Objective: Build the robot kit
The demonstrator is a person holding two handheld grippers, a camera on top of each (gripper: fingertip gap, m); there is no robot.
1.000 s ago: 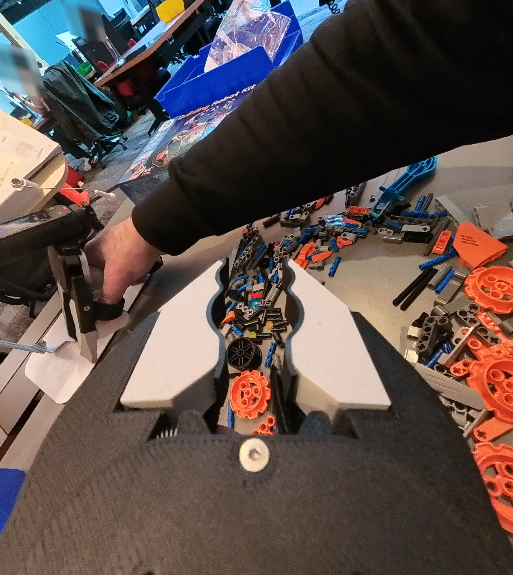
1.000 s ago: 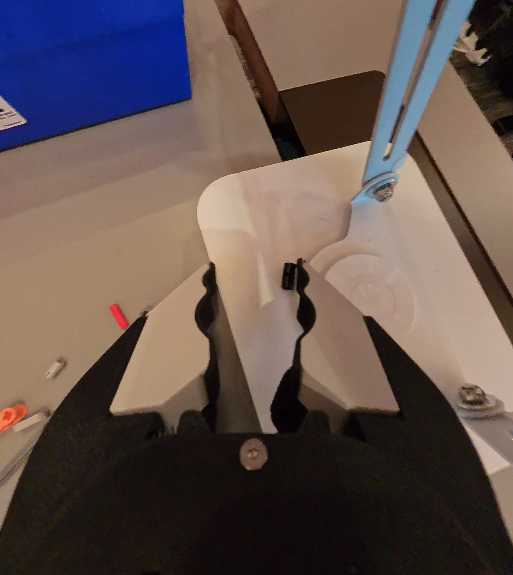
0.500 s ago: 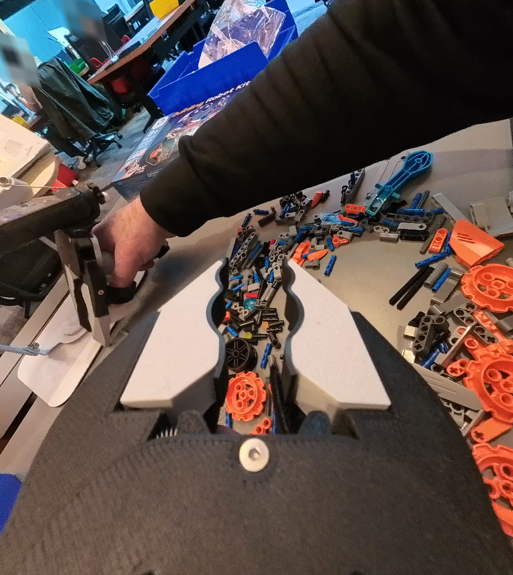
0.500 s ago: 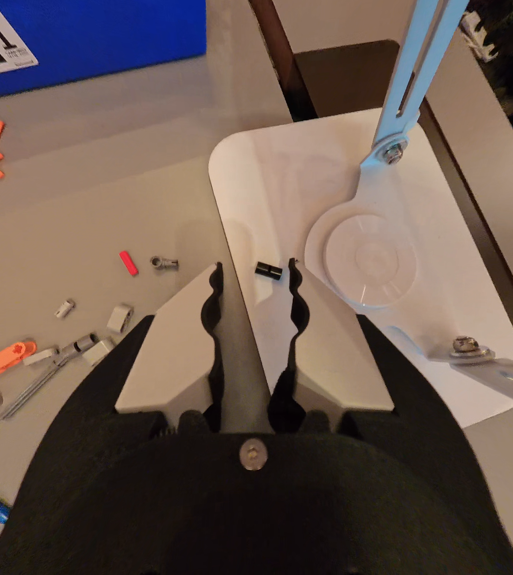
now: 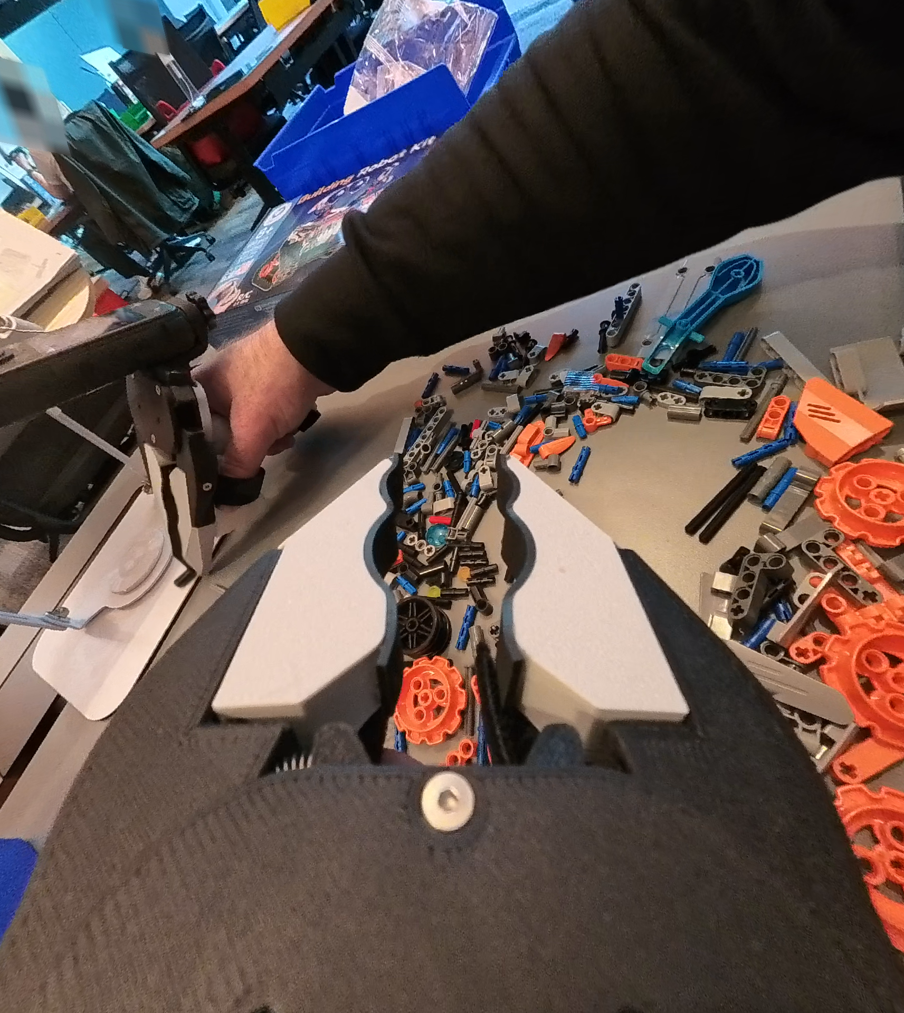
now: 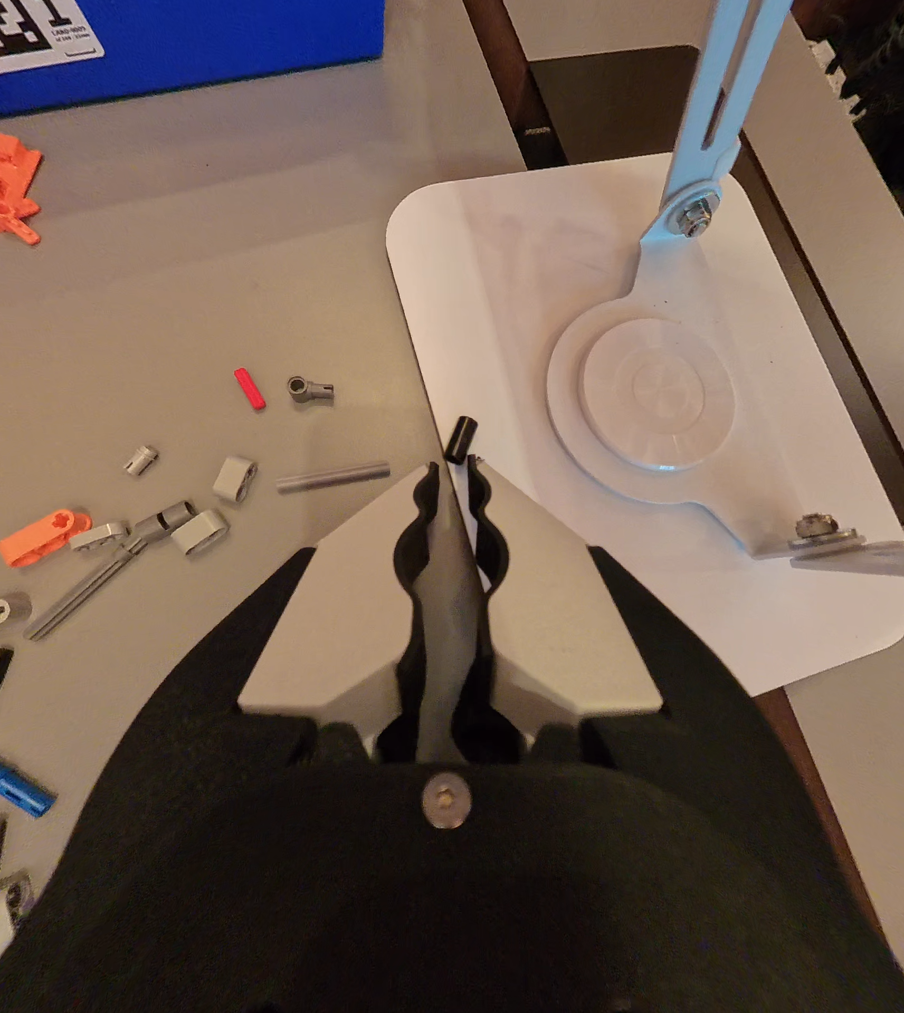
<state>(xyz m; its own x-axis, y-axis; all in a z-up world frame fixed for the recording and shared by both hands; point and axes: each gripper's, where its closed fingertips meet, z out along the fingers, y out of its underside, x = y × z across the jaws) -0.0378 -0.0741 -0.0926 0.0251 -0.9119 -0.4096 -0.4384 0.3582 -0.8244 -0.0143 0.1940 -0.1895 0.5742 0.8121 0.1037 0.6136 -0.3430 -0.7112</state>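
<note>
Hand-held gripper pair working over a grey table point(image 6: 164, 274) strewn with plastic building pieces.

Left wrist view: the left hand-held gripper point(image 5: 449, 471) is hovering with its jaws spread wide and nothing between them. It is pointing down over a dense heap of small black, grey and blue pins and beams point(image 5: 455, 526). A black wheel point(image 5: 421, 625) and a small orange gear point(image 5: 427, 699) are showing in the gap close to the gripper body. Larger orange gears point(image 5: 877, 501) are lying to the right, near an orange panel point(image 5: 839, 427). A blue spanner-shaped piece point(image 5: 707, 312) is lying at the far side of the heap. A hand point(image 5: 257, 416) in a black sleeve point(image 5: 548, 219) is reaching across the view and gripping the right hand-held gripper point(image 5: 186, 526), whose tips are pointing down at the near edge of a white plate point(image 5: 104, 663).

Right wrist view: the right hand-held gripper point(image 6: 453, 463) is showing its jaws drawn almost together, with only a narrow slit between them, and is gripping nothing. A short black tube point(image 6: 461, 440) is lying just beyond the tips, at the left edge of the white plate point(image 6: 493, 274). A metal bracket with a round disc point(image 6: 652, 389) is sitting bolted on the plate. Left of the tips, a grey axle point(image 6: 331, 476), a grey connector point(image 6: 310, 389) and a red pin point(image 6: 249, 388) are lying apart on the table. An orange piece point(image 6: 2, 189) is lying farther off, near a blue bin point(image 6: 192, 49).
</note>
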